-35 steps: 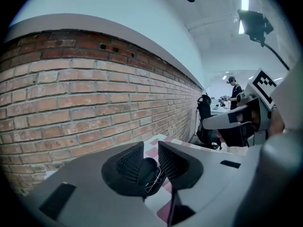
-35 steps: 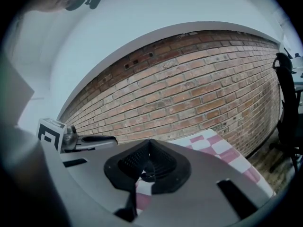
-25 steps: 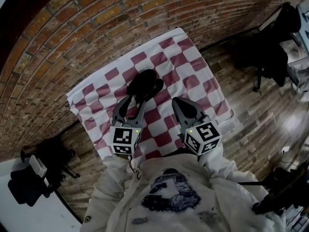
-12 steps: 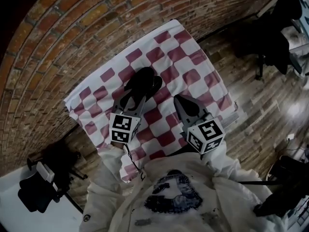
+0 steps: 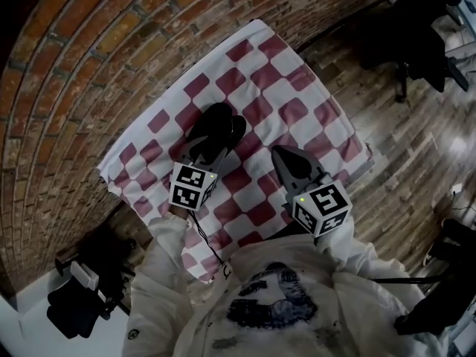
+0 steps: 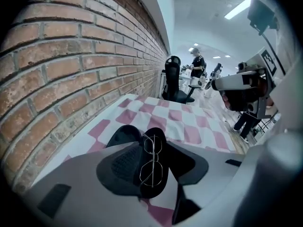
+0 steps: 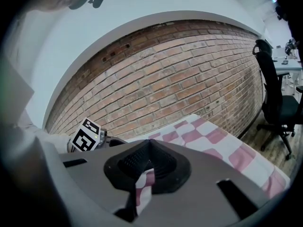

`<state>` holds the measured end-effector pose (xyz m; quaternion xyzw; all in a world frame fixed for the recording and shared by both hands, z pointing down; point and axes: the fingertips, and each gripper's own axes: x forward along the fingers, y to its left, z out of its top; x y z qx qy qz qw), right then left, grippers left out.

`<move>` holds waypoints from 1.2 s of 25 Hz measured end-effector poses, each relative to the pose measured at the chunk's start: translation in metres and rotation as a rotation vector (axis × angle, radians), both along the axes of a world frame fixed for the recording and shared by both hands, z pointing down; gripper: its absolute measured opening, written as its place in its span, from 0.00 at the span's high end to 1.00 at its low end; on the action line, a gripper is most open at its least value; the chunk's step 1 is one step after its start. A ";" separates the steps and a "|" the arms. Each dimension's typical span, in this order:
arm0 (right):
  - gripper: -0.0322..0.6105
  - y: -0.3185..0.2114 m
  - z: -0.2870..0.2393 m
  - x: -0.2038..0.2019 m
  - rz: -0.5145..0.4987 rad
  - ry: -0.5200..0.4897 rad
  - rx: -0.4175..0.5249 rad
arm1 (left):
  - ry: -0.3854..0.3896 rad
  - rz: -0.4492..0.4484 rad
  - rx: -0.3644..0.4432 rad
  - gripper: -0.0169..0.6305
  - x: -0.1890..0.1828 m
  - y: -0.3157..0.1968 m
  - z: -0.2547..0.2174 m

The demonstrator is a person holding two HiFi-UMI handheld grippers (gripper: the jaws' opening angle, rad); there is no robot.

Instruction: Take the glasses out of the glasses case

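My left gripper [image 5: 207, 149] hovered at the near end of the open black case [image 5: 221, 125], which lay on the checked cloth [image 5: 277, 79] of the tabletop, close to the brick wall [image 5: 89, 58]. Its fingers [image 6: 119, 168] stood wide apart, holding nothing, with the case and the glasses [image 6: 152, 161] between them. The glasses lay folded in the case, lenses up, one lens nearer me than the other.

They looked light and frail to me: thin wire rims and clear lenses that would smear or scratch. I judged the bridge or a rim edge the place to pinch, gently, since the wire could bend and slip. The case looked light enough to lift along with them.

My right gripper [image 5: 281, 157] rested to the right over the cloth, fingertips together, empty.

I could read no brand or lettering anywhere.
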<state>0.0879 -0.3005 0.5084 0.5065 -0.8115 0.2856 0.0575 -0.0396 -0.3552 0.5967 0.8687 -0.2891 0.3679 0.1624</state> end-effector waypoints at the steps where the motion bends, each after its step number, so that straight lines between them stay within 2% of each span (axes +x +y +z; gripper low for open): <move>1: 0.93 0.001 0.002 0.000 0.003 -0.003 -0.005 | -0.009 0.018 -0.007 0.69 0.001 -0.001 0.004; 12: 0.93 0.001 0.020 0.014 0.050 -0.014 -0.046 | -0.096 0.194 -0.097 0.69 0.014 -0.006 0.036; 26: 0.93 0.001 0.033 0.021 0.077 -0.027 -0.075 | -0.168 0.305 -0.214 0.75 0.015 -0.004 0.059; 30: 0.93 0.001 0.035 0.022 0.080 -0.030 -0.077 | -0.212 0.345 -0.224 0.78 0.017 -0.001 0.062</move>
